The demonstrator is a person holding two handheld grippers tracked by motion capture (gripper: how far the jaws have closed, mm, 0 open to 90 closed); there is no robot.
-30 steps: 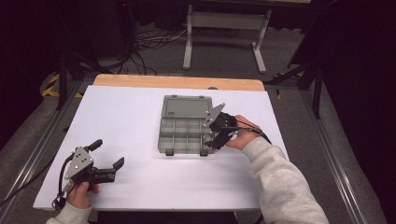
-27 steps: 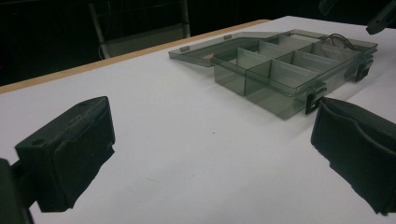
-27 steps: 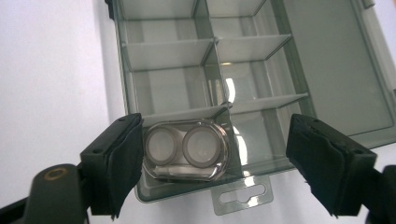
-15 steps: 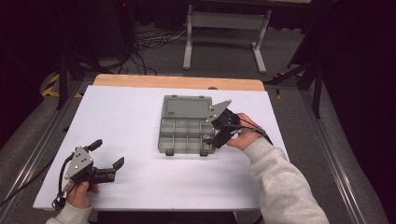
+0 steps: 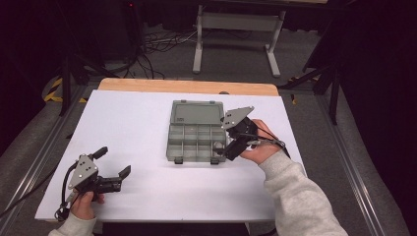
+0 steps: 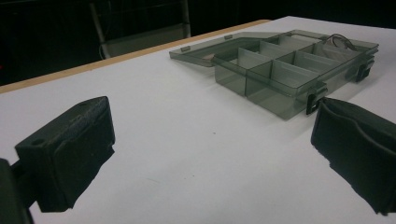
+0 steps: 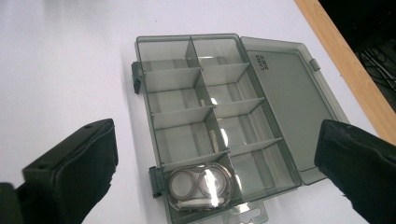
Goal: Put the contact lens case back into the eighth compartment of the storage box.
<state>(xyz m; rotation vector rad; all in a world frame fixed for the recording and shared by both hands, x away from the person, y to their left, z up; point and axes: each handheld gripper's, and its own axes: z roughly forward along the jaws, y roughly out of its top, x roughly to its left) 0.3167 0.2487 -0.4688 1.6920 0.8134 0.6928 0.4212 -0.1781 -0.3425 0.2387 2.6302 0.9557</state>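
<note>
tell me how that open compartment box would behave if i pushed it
The compartment box looks like thin clear plastic, nearly empty, so probably light and quick to slide on the smooth white table. Its open lid lies flat, so tipping seems unlikely.

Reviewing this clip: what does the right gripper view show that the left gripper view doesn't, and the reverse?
Right gripper view: looking down into the open box, one near corner compartment holds a shiny metal piece with two rings; the other compartments look bare.

Left gripper view: the box from low on the table, side-on, with its front latches and a dark chair-like frame beyond the table edge.

Both: the grey divided box with its lid laid flat open, the white table, wide-apart black jaws.
</note>
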